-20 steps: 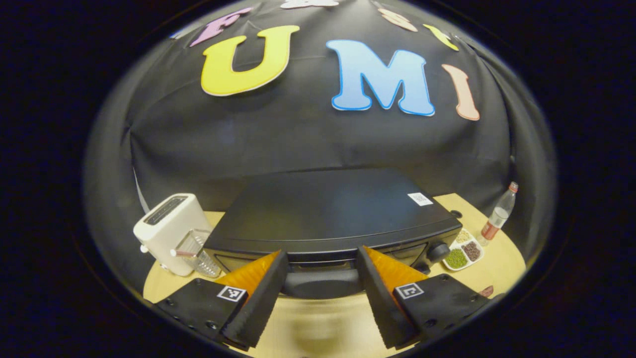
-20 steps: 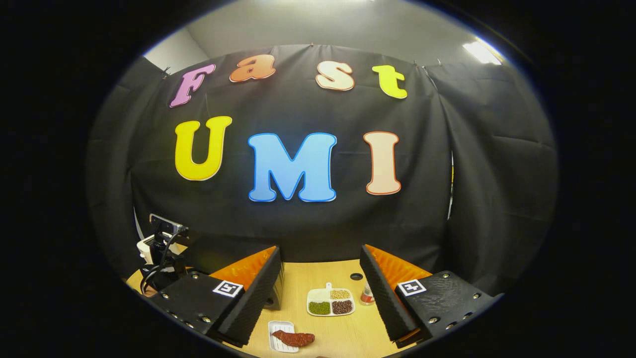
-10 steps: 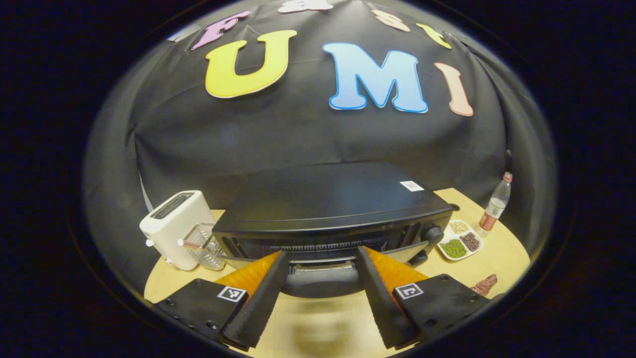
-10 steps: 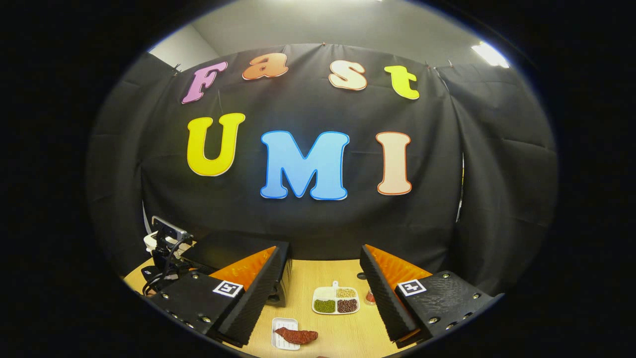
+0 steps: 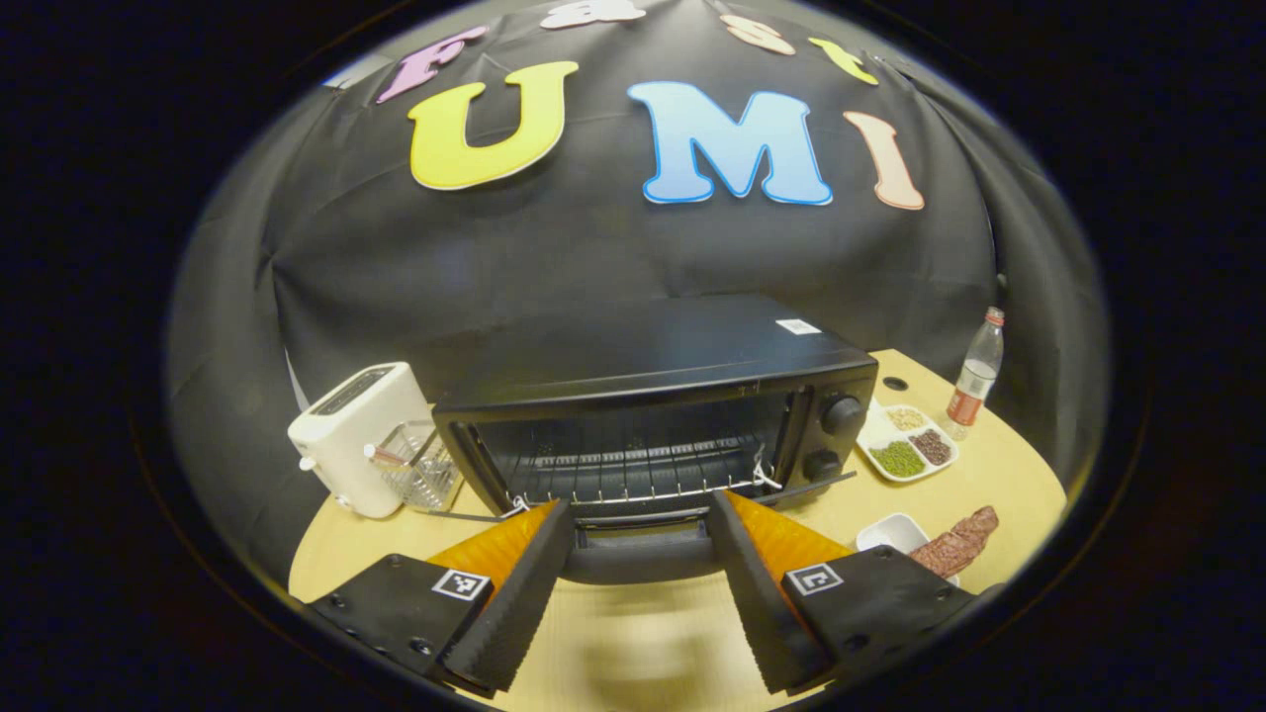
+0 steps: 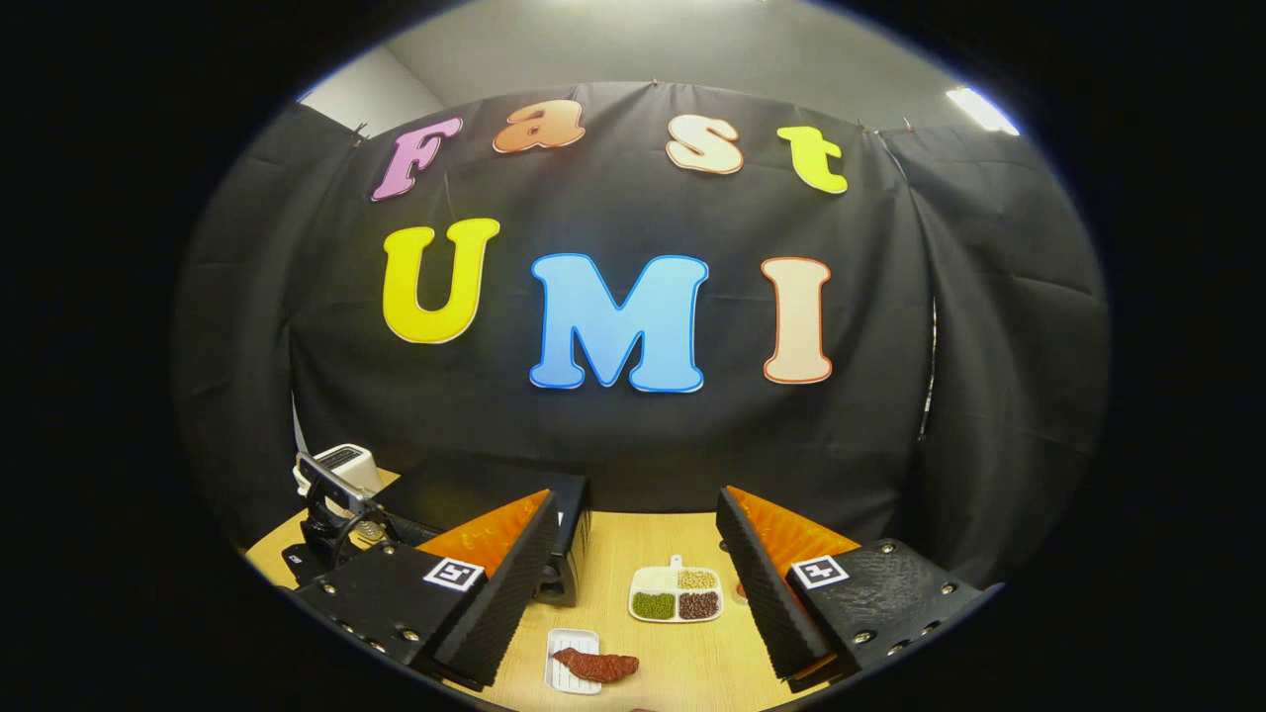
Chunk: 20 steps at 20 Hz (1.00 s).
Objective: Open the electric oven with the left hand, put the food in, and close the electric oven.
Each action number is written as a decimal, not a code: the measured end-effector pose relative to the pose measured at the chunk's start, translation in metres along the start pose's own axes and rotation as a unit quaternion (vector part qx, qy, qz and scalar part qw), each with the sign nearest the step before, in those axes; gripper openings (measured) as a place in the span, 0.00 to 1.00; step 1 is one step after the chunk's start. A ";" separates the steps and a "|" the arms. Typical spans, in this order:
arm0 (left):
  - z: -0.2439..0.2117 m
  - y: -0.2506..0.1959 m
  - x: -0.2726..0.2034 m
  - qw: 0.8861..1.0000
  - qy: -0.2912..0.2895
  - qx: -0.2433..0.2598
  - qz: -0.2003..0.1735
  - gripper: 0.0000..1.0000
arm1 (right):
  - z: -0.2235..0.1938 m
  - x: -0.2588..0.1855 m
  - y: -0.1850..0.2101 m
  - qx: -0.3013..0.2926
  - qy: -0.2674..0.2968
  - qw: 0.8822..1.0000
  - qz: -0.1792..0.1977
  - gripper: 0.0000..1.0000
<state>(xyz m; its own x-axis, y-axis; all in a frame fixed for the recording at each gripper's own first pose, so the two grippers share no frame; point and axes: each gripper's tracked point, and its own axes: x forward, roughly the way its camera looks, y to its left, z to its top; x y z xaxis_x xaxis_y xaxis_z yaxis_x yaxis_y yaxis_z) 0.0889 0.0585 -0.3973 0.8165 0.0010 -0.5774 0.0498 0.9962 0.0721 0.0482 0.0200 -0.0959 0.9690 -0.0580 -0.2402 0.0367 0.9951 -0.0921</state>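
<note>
On the wooden table (image 5: 999, 475), electric oven (image 5: 653, 396) door handle (image 5: 641, 559) lowered between left gripper (image 5: 641, 593) fingers, contact unclear; right gripper (image 6: 641, 603) spread wide above red food (image 6: 595, 666).

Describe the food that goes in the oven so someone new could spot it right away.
Start at the big black oven on the wooden table. To the right of its knobs sits a divided dish of beans; nearer than that is a small white tray. The food is the dark reddish-brown strip lying across it, one piece rather than loose grains.
</note>
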 end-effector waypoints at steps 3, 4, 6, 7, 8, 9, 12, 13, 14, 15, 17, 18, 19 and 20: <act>-0.020 -0.003 -0.008 1.000 0.011 0.009 -0.002 0.96 | -0.002 -0.003 -0.001 -0.001 0.002 1.000 0.000 0.98; -0.027 -0.004 -0.011 1.000 0.015 0.004 -0.002 0.93 | -0.002 -0.003 -0.001 -0.002 0.002 1.000 0.000 0.98; -0.042 -0.004 -0.014 1.000 0.022 -0.012 -0.002 0.93 | -0.003 -0.004 -0.004 -0.002 0.004 1.000 -0.004 0.98; -0.051 -0.004 -0.015 1.000 0.026 -0.012 -0.003 0.94 | -0.003 -0.004 -0.005 -0.002 0.005 1.000 -0.005 0.98; -0.059 -0.005 -0.016 0.999 0.033 -0.010 -0.005 1.00 | -0.005 -0.005 -0.006 -0.001 0.006 1.000 -0.007 0.98; -0.065 -0.006 -0.017 0.999 0.037 -0.006 -0.007 0.97 | -0.006 -0.005 -0.007 -0.001 0.008 1.000 -0.008 0.98; -0.090 -0.009 -0.018 0.998 0.065 -0.006 -0.012 1.00 | -0.015 -0.005 -0.008 0.003 0.019 1.000 -0.010 0.98; -0.099 -0.009 -0.018 0.997 0.076 -0.006 -0.013 0.97 | -0.017 -0.006 -0.007 0.004 0.022 1.000 -0.010 0.98; -0.105 -0.005 -0.018 0.996 0.085 -0.003 -0.004 0.97 | -0.020 -0.006 -0.007 0.004 0.026 1.000 -0.010 0.98; -0.105 -0.004 -0.018 0.997 0.083 -0.003 -0.002 1.00 | -0.019 -0.006 -0.008 0.003 0.026 1.000 -0.011 0.98; -0.096 -0.005 -0.017 0.997 0.074 -0.011 -0.005 1.00 | -0.015 -0.007 -0.007 0.003 0.020 1.000 -0.010 0.98; -0.092 -0.003 -0.017 0.997 0.072 -0.013 -0.003 0.97 | -0.016 -0.006 -0.007 0.003 0.020 1.000 -0.009 0.98; -0.088 -0.001 -0.019 0.998 0.068 -0.016 -0.002 0.97 | -0.017 -0.004 -0.007 0.006 0.022 1.000 -0.008 0.98; -0.081 0.000 -0.020 0.998 0.063 -0.023 0.000 1.00 | -0.019 -0.003 -0.008 0.010 0.024 1.000 -0.008 0.98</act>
<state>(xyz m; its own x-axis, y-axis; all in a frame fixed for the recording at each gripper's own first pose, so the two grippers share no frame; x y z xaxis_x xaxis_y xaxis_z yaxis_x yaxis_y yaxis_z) 0.0259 0.0658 -0.4513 0.7380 0.0089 -0.6747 0.0204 0.9992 0.0356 0.0402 0.0104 -0.1129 0.9555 -0.0766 -0.2849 0.0570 0.9955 -0.0763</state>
